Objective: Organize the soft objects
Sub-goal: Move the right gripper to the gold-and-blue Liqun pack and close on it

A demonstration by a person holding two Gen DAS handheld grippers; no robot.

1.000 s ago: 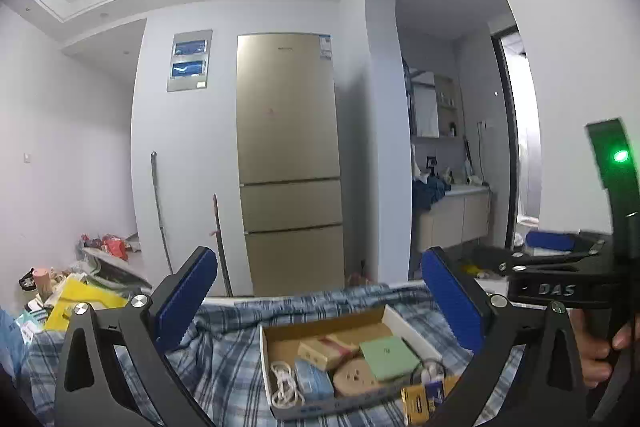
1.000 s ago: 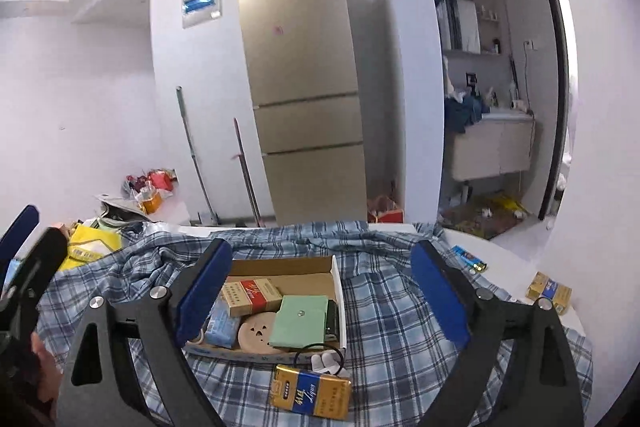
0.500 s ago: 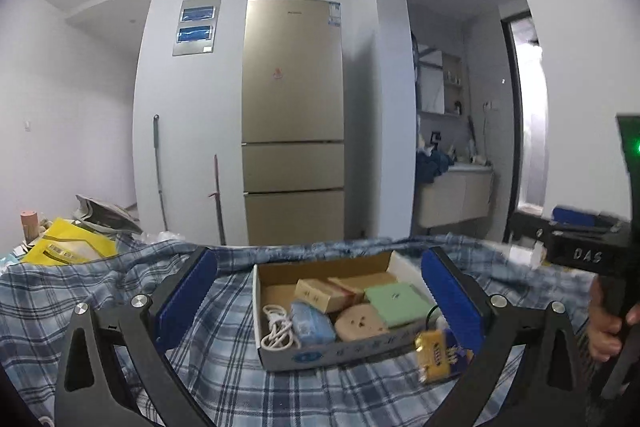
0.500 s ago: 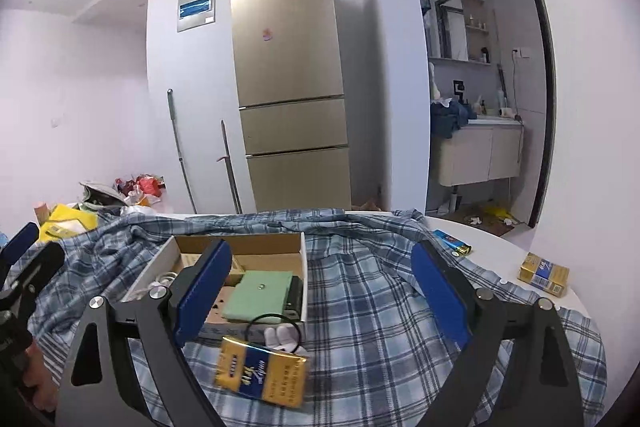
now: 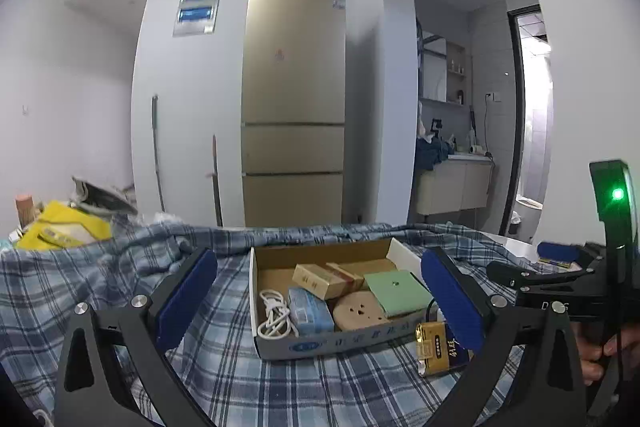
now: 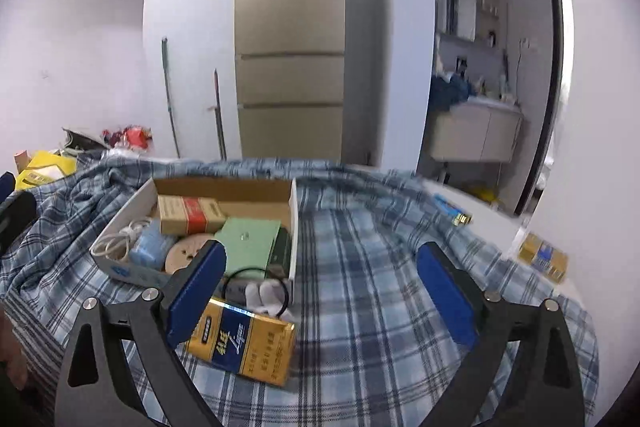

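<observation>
Here the left hand-held gripper [image 5: 320, 301] hovers with its blue pads spread wide, the open cardboard box [image 5: 320, 343] on the plaid cloth [image 5: 100, 299] lying straight ahead between them. The right hand-held gripper [image 6: 320, 291] is likewise spread and empty; a yellow-and-blue pack [image 6: 244, 345] lies on the cloth just by its left pad, the box beyond.

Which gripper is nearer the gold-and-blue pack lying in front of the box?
Right. The right gripper has its left finger over the gold-and-blue pack; the left gripper frames the cardboard box, pack at its right finger.
</observation>
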